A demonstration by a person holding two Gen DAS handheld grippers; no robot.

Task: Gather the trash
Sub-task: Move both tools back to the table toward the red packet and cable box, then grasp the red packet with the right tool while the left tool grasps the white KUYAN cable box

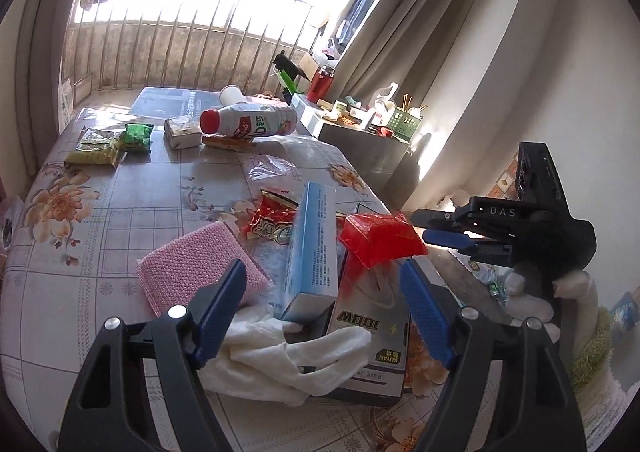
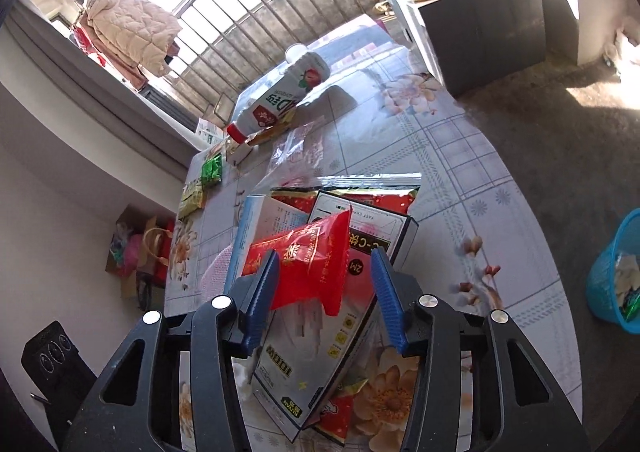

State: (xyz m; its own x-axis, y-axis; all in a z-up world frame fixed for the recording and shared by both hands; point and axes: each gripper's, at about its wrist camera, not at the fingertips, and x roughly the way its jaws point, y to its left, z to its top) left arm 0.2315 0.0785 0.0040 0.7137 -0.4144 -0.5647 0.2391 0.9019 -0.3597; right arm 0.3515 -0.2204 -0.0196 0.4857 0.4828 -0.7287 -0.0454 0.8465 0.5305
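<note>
A red foil packet (image 2: 308,264) lies propped on a black-and-white charger box (image 2: 320,364) beside a light blue carton (image 1: 314,252). My right gripper (image 2: 326,256) straddles the packet: its left pad touches it and the right pad stands apart, so it is open. In the left wrist view the right gripper (image 1: 420,227) comes in from the right at the red foil packet's (image 1: 380,238) corner. My left gripper (image 1: 323,266) hangs open over a crumpled white cloth (image 1: 288,356) and the carton, gripping nothing.
On the floral tablecloth (image 1: 120,204) lie a pink scouring pad (image 1: 200,264), a red snack wrapper (image 1: 272,220), a clear bag (image 1: 268,168), green packets (image 1: 138,136) and a tipped milk bottle (image 1: 248,120). A blue bin (image 2: 616,276) stands on the floor at right.
</note>
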